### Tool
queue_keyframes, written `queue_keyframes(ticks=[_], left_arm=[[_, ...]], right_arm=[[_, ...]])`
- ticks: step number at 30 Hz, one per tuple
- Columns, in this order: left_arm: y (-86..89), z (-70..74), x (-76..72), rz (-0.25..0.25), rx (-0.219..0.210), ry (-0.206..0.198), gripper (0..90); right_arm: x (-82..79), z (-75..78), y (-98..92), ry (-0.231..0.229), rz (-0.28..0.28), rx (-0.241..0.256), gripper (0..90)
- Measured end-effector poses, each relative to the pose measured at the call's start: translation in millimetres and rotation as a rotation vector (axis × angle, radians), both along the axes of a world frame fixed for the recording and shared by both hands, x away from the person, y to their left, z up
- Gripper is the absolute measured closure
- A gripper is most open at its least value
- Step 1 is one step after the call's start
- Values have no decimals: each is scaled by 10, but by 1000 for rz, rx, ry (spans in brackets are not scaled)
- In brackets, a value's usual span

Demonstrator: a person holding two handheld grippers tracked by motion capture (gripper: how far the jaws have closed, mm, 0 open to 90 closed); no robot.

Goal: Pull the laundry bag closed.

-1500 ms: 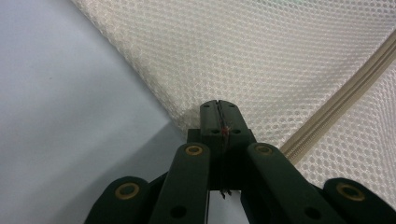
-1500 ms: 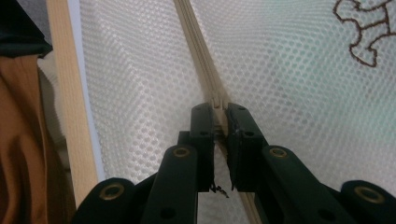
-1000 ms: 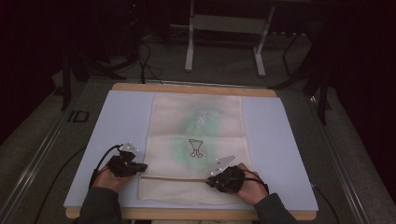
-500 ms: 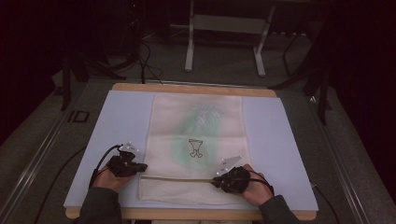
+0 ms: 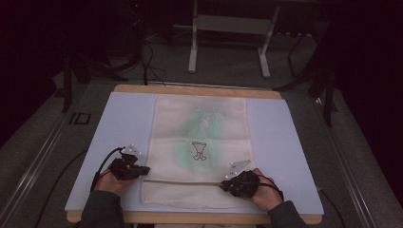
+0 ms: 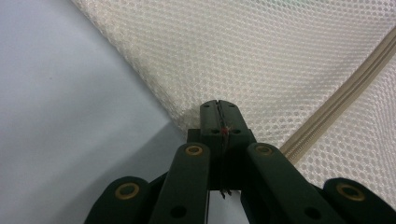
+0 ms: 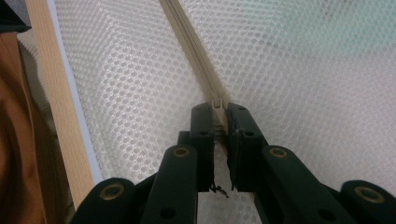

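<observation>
**Gripping a mesh laundry bag at both ends of its zipper**

Looking down from the high view, a cream-white mesh laundry bag (image 5: pixel 199 142) lay flat and lengthwise along the middle of a pale blue-grey table mat (image 5: pixel 290 142). A soft green patch showed through its netting, with a small dark drawing printed near the centre. A beige zipper line (image 5: pixel 185 181) crossed the bag near the person's edge. The left gripper (image 5: pixel 142 170) sat at the bag's left edge, at the zipper's end, and the right gripper (image 5: pixel 224 184) met the zipper farther right, over the bag. The mat rested on a light wooden table (image 5: pixel 197 90), whose edge showed at the far and near sides. Around it ran grey carpeted floor (image 5: pixel 366 161), with a white metal stand (image 5: pixel 228 28) and dark cables behind, in a dim room.

In the left gripper view, the black jaws stood pressed together at the bag's edge, with only a hairline seam between them; the honeycomb mesh reached the tips, so they were clamped on the bag. The zipper ran diagonally at the right.

In the right gripper view, the jaws were nearly together, pinching a small cream zipper slider (image 7: pixel 218 103) on the ribbed tape. The table's wooden rim and an orange-brown fabric (image 7: pixel 18 140) lay at the left.
</observation>
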State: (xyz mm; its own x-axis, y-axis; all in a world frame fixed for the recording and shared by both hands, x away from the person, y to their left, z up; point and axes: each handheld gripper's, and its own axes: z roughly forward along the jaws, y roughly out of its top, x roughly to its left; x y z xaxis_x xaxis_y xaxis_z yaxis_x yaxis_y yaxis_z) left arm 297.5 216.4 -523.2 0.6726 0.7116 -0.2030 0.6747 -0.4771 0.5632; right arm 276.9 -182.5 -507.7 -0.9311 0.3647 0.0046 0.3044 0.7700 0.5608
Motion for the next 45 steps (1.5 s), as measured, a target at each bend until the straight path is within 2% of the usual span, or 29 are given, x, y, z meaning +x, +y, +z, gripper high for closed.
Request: queue_keyframes(ticks=[26, 45], left_arm=[[-2, 0, -1, -2, 1, -2, 898], [-2, 0, -2, -3, 2, -3, 898]], right_arm=[[-13, 23, -141, 5, -36, 5, 822], [1, 2, -343, 10, -75, 1, 822]])
